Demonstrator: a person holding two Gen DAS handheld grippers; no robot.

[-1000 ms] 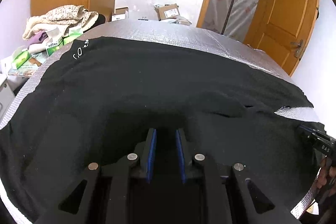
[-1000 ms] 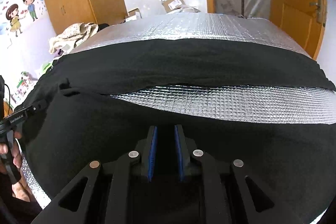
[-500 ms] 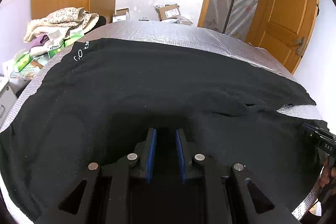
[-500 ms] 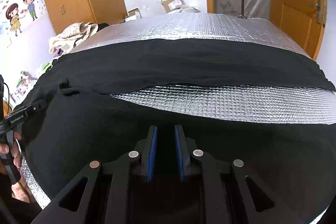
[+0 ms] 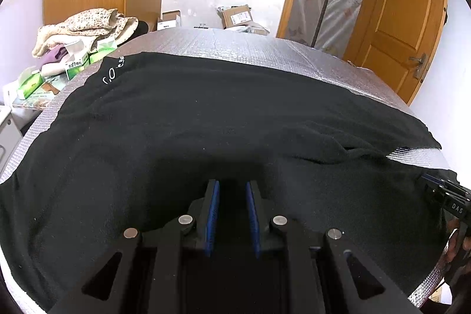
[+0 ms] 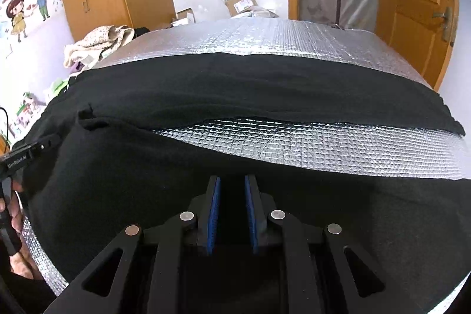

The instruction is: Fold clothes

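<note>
Black garment (image 5: pixel 206 119) (spread flat) on silver mat (image 5: pixel 265 49)

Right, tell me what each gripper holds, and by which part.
Cannot tell: the black garment rises to the left gripper and right gripper at its near edge, but the dark gap between their jaws hides any pinch.

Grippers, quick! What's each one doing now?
Left gripper: jaws narrowly apart at the black garment; grip cannot be told.
Right gripper: the same, cannot be told.

Two close wrist views angled down, sharing the black garment (image 5: pixel 206 122) (image 6: pixel 265 87).
</note>
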